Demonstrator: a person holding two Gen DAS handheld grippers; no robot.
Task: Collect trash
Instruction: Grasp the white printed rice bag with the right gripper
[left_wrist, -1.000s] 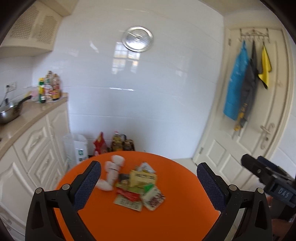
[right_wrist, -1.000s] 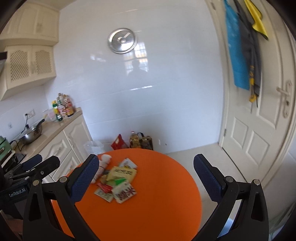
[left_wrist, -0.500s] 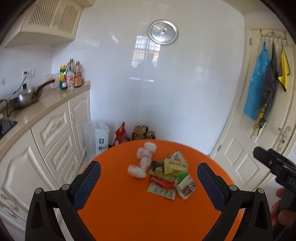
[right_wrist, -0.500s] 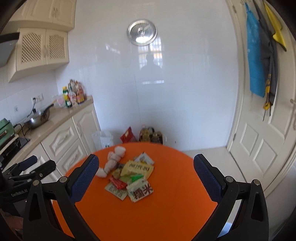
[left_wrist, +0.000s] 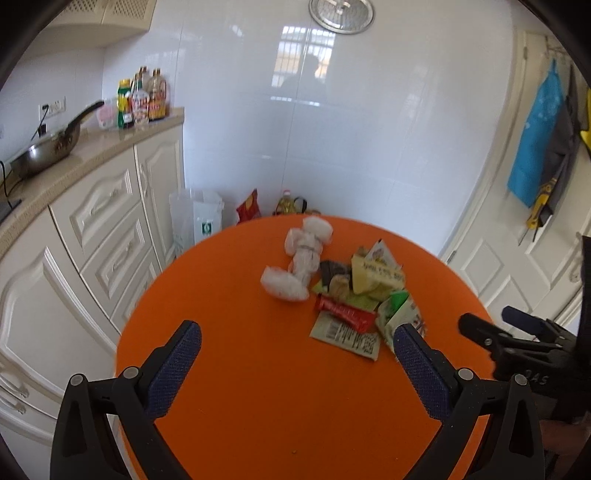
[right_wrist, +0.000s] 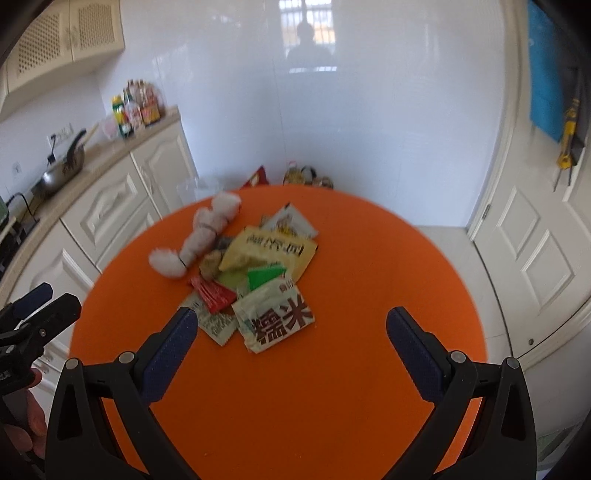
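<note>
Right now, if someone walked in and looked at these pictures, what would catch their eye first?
The round orange table fills both views. A pile of crumpled snack wrappers lies on its far half, with a white fluffy bundle touching the pile's left side. The left gripper and right gripper both hang open above the table, short of the pile.

1. I see the wrapper pile (right_wrist: 258, 280) on the surface (right_wrist: 332, 387), ahead of both grippers.
2. Tissue wads (right_wrist: 201, 236) lie left of the pile, touching it.
3. Cabinets (left_wrist: 92, 229) stand left of the surface.
</note>
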